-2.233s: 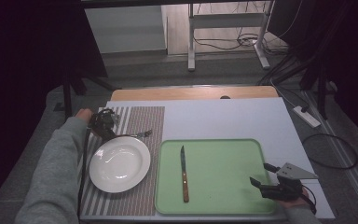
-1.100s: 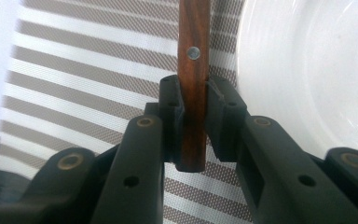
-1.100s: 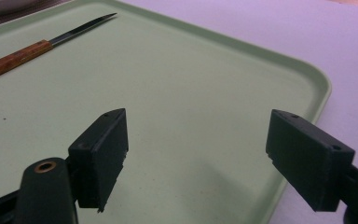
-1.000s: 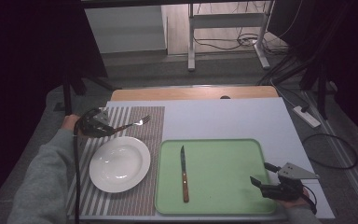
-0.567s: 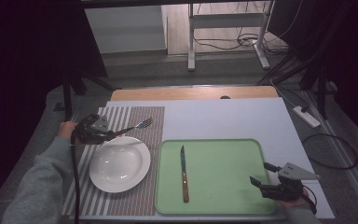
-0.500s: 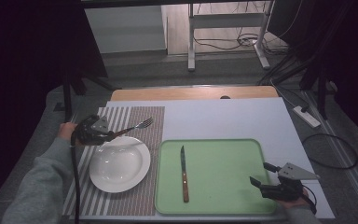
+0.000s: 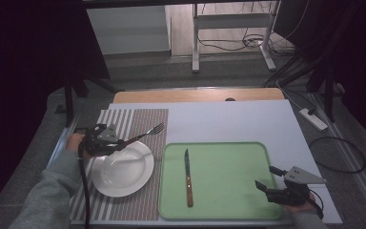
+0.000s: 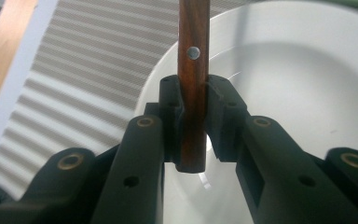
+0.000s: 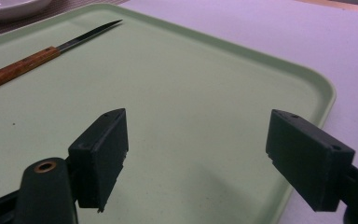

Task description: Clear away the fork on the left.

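My left gripper (image 7: pixel 116 144) is shut on the wooden handle of a fork (image 7: pixel 145 134), held above the left rim of the white plate (image 7: pixel 124 174); its tines point up and right over the striped placemat (image 7: pixel 138 200). In the left gripper view the handle (image 8: pixel 193 70) stands clamped between the pads, with my left gripper (image 8: pixel 193 126) over the plate (image 8: pixel 298 107). A wooden-handled knife (image 7: pixel 187 176) lies on the green tray (image 7: pixel 228 191). My right gripper (image 7: pixel 266 179) rests open at the tray's right edge; in its own view my right gripper (image 9: pixel 196 144) has nothing between its jaws, and the knife (image 9: pixel 32 60) lies on the tray (image 9: pixel 191 79) ahead.
The grey table top (image 7: pixel 228 119) stretches behind the tray. A wooden edge (image 7: pixel 195 95) runs along the table's far side. A white power strip (image 7: pixel 314 119) lies on the floor at the right.
My left gripper has carried the fork from the placemat's far left toward me and to the right, over the plate's rim. The right gripper has not moved.
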`<state>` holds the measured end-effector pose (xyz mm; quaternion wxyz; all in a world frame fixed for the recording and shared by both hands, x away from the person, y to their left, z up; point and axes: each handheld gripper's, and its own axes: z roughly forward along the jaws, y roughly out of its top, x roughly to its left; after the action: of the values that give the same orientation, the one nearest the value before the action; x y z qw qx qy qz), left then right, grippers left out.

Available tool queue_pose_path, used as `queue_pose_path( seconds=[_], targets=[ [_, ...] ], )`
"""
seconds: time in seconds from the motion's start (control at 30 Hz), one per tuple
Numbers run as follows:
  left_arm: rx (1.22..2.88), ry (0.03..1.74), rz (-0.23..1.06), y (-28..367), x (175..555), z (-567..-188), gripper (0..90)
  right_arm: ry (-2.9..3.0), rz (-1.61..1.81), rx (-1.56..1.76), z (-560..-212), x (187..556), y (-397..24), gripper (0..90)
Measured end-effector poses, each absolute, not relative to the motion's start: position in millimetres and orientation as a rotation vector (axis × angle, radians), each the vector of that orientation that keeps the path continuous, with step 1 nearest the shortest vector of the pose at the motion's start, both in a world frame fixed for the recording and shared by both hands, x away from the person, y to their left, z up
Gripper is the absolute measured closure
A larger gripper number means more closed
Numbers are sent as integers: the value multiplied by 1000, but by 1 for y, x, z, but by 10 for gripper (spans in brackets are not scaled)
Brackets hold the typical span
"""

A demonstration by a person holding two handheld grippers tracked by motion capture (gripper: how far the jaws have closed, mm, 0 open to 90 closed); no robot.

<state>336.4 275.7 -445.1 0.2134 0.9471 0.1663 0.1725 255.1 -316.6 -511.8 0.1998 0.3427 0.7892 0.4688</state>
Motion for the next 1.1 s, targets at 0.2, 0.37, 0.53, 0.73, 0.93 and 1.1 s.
queue_pose_path(
  seconds=[0.2,0.37,0.53,0.73,0.93,1.1],
  targets=[
    [2614,463,459,262,329,-450,760,2205,1307,961,-512,255,-316,214],
    [2581,494,450,251,324,-453,760,2206,1306,963,-512,255,-315,215],
    [2542,508,433,243,319,-454,760,2205,1307,964,-512,255,-315,215],
    [2501,531,397,229,315,-458,760,2204,1308,964,-512,254,-315,215],
    [2483,531,375,219,312,-461,760,2197,1313,969,-511,254,-316,215],
    [2454,537,369,207,310,-463,760,2190,1314,967,-510,253,-317,216]
  ],
)
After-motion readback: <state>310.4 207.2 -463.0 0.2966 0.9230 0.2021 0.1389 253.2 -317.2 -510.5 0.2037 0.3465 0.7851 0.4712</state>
